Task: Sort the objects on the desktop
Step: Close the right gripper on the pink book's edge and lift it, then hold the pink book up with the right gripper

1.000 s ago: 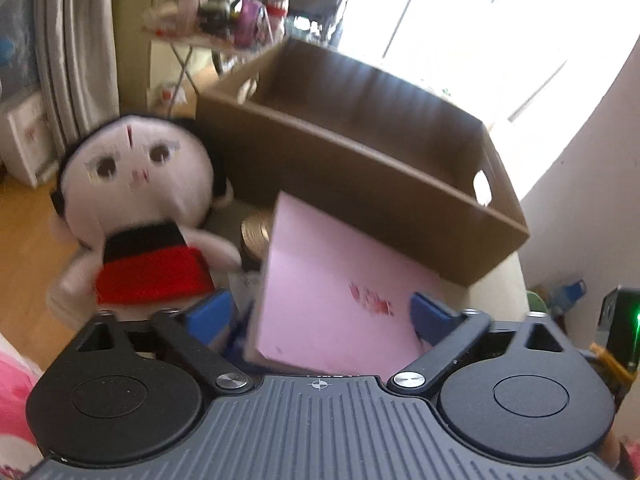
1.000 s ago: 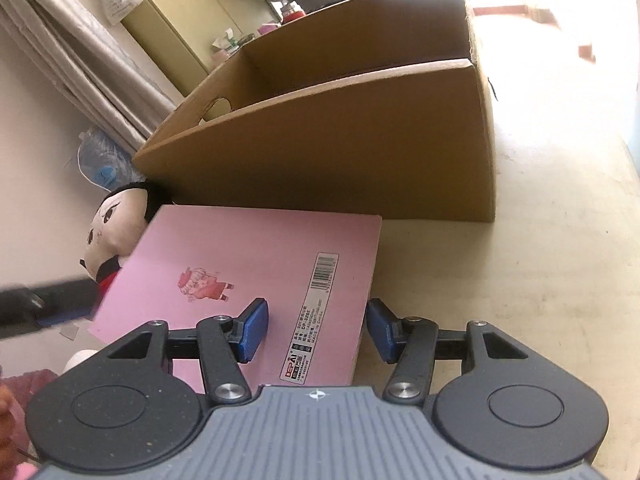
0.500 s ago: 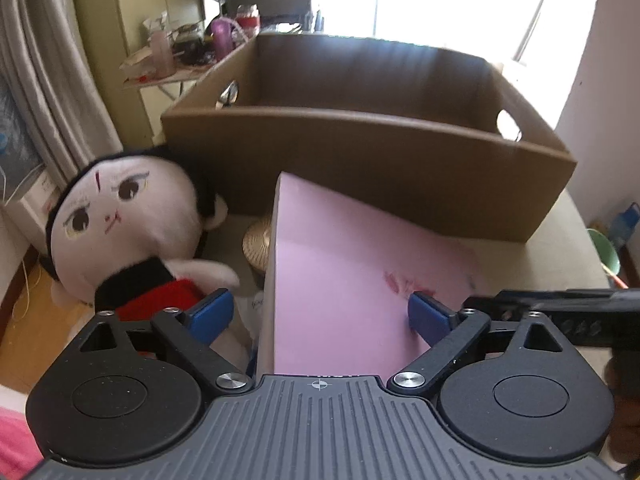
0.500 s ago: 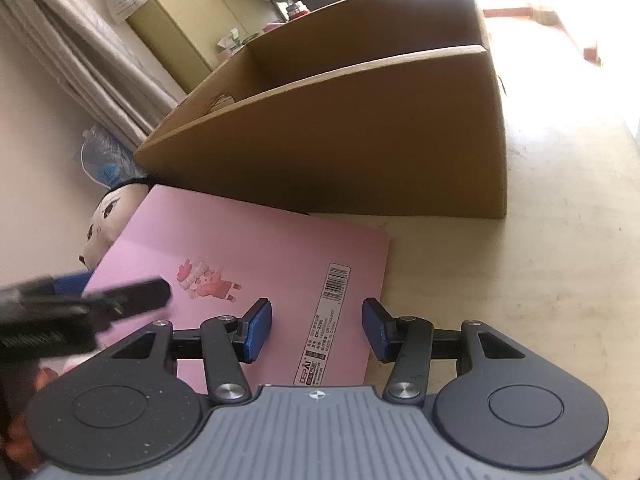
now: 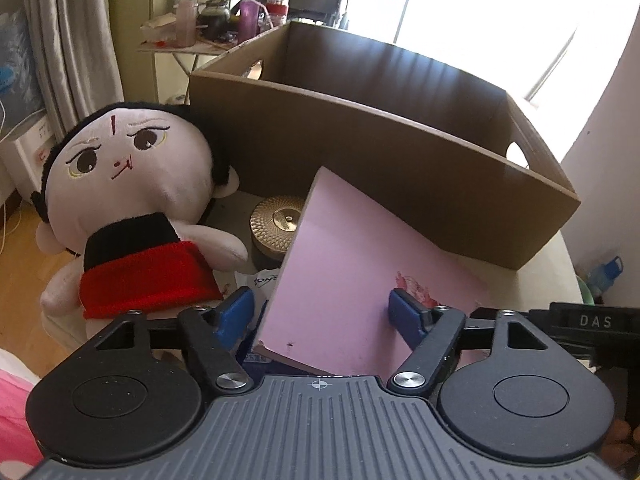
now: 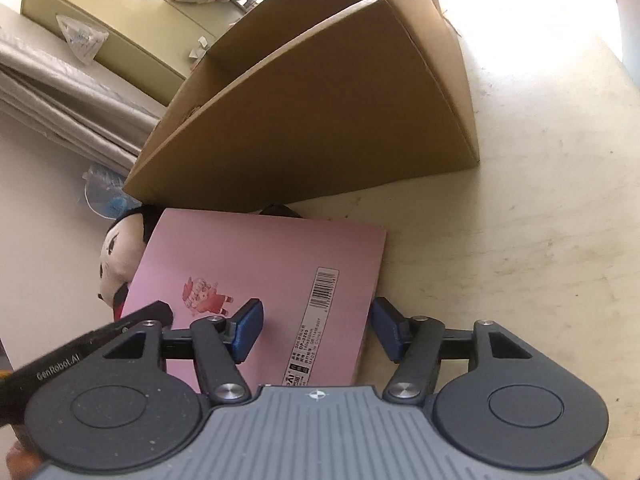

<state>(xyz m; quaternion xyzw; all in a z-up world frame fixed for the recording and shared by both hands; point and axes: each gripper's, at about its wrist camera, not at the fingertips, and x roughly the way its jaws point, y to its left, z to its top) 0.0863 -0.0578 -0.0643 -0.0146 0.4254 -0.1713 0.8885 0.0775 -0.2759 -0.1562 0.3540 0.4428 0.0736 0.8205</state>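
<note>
A pink notebook (image 5: pixel 352 280) lies tilted in front of an open cardboard box (image 5: pixel 400 152), its left edge raised. My left gripper (image 5: pixel 322 314) is open, its blue fingers on either side of the notebook's near corner. In the right wrist view the notebook (image 6: pixel 256 276) shows its barcode; my right gripper (image 6: pixel 316 328) is open and straddles its near right edge, one finger above the cover, one beside the edge. A plush doll (image 5: pixel 132 208) with black hair and a red skirt sits left of the notebook.
A round gold tin (image 5: pixel 276 228) sits between the doll and the box, partly under the notebook. The beige tabletop (image 6: pixel 520 220) stretches right of the box (image 6: pixel 320 120). A cluttered side table (image 5: pixel 208 28) and curtains stand behind.
The left gripper has shifted, and the notebook's left edge now stands higher. The right gripper has come closer to the notebook's near right edge. Both grippers stay open.
</note>
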